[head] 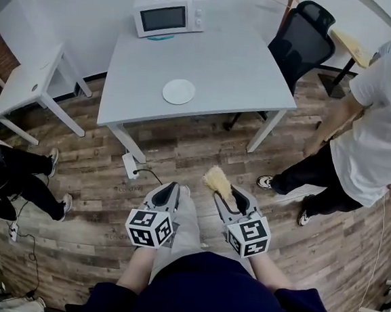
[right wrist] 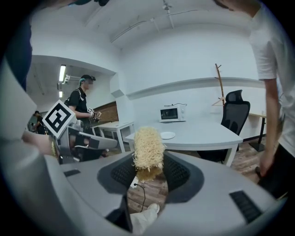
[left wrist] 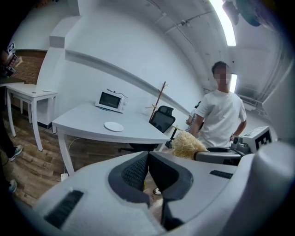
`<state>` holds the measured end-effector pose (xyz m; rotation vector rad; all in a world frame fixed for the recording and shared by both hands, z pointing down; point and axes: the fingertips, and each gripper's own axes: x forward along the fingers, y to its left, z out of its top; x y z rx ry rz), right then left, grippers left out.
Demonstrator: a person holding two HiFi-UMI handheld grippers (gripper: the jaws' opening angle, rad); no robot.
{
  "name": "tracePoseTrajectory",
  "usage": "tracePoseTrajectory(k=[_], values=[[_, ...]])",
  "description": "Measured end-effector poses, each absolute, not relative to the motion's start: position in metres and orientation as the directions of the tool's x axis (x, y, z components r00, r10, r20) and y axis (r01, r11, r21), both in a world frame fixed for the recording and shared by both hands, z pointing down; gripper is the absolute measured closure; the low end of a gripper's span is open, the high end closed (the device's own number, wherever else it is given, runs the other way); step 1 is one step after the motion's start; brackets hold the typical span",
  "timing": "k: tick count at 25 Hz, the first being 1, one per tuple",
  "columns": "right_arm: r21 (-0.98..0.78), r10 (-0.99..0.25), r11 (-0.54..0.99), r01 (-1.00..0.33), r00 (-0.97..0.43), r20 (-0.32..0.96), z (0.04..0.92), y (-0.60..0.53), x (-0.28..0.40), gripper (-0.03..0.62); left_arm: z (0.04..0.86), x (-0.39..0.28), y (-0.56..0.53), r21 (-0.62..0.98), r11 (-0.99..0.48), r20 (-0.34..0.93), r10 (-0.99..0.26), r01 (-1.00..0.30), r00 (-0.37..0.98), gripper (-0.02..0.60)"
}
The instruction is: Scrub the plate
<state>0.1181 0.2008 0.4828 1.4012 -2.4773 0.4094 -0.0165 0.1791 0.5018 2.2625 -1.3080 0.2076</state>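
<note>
1. The room has a wood floor, and a grey table (head: 220, 69) stands ahead of me. The white plate (head: 179, 91) lies near the table's front edge, at twelve o'clock from my grippers and well apart from them. A microwave (head: 169, 17) sits beyond it at eleven.
2. My right gripper (right wrist: 147, 171) is clamped on a straw-coloured scrubber (right wrist: 147, 146), whose bristly head pokes past the tips toward twelve.
3. My left gripper (left wrist: 148, 171) has its jaws pressed together with nothing between them.
4. I judge that scrubbing has not begun, so I should first walk up to the table.
5. I should spread the left jaws and pin the plate's rim at nine o'clock so it cannot skid.
6. I should then scrub in firm circles, keeping clear of the person (head: 378, 134) at three.
</note>
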Motion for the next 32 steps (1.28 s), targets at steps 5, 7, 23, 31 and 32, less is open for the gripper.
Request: tracePoseTrajectory(k=[5, 7, 23, 31, 32], values=[[-0.105, -0.781, 0.504, -0.857, -0.504, 0.370, 0.484, 0.152, 0.109, 0.421, 0.506, -0.031, 0.131, 0.362, -0.379, 0.377, -0.776, -0.852, 0.505, 0.563], [-0.103, -0.777, 0.508, -0.855, -0.506, 0.374, 0.484, 0.130, 0.104, 0.422, 0.507, -0.037, 0.110, 0.365, -0.369, 0.379, -0.780, -0.855, 0.499, 0.563], [-0.086, -0.762, 0.533, -0.842, -0.521, 0.385, 0.465, -0.038, 0.050, 0.422, 0.498, -0.089, -0.049, 0.373, -0.346, 0.403, -0.775, -0.861, 0.486, 0.563], [-0.077, -0.764, 0.526, -0.847, -0.511, 0.394, 0.472, -0.102, 0.025, 0.421, 0.507, -0.109, -0.115, 0.362, -0.371, 0.414, -0.758, -0.855, 0.504, 0.563], [-0.076, -0.765, 0.523, -0.849, -0.508, 0.396, 0.473, -0.108, 0.024, 0.422, 0.508, -0.110, -0.122, 0.361, -0.374, 0.415, -0.756, -0.854, 0.506, 0.563]])
